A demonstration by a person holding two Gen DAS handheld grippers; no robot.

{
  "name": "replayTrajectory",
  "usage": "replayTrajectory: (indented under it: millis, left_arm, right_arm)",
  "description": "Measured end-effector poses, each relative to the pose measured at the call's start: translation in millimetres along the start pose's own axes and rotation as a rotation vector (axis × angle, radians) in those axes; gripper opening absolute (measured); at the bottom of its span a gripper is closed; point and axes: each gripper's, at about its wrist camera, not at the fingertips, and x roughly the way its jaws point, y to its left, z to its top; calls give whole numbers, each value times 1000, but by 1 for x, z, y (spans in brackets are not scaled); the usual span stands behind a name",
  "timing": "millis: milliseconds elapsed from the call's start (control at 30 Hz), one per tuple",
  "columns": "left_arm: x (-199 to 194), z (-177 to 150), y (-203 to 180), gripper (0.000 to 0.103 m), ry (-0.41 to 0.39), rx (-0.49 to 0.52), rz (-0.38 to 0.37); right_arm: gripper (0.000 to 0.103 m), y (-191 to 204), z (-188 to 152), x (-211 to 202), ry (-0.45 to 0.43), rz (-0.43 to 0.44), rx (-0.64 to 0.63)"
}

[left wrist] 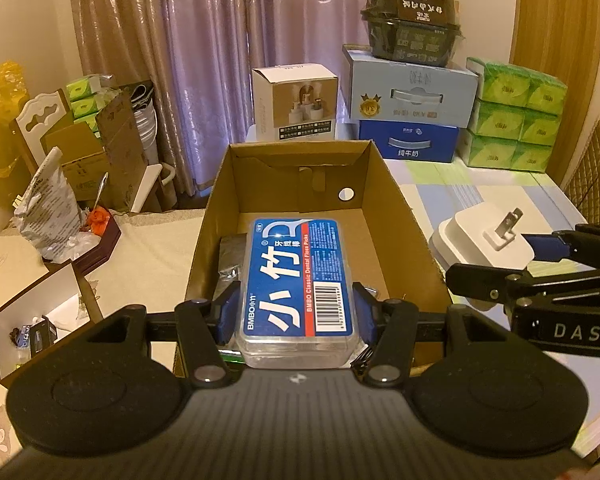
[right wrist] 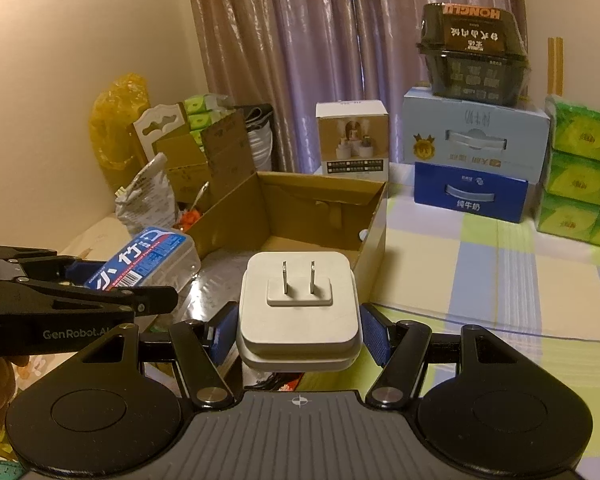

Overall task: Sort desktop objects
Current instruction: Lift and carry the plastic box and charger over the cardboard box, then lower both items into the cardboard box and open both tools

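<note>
Cream walls [right wrist: 60,60], warm indoor light. Shiny mauve curtain [left wrist: 204,40] hangs full height behind the desk [right wrist: 480,280], which wears a pastel checked cloth. Wooden door frame [left wrist: 556,20] at right. White carved chair back [left wrist: 40,120] at left, beside open cardboard cartons [left wrist: 100,152] and a yellow plastic bag [right wrist: 116,120].

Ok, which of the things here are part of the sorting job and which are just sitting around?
Part of the job:
- blue-labelled clear plastic floss pick box, held in the left gripper
- white square plug adapter, held in the right gripper
- open brown cardboard box

Just lying about:
- green tissue packs
- stacked blue milk cartons
- black noodle tub
</note>
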Motion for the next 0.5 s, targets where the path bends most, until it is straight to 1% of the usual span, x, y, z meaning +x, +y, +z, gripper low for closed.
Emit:
replayTrajectory:
  millis: [333,500]
  left_arm:
    - [18,8,4,52,11,21,-2]
    - [33,14,9,52,18,41,7]
  right_arm:
    - [62,-6,9,14,-3,-4,14]
    - [62,-12,13,21,-4,-10,29]
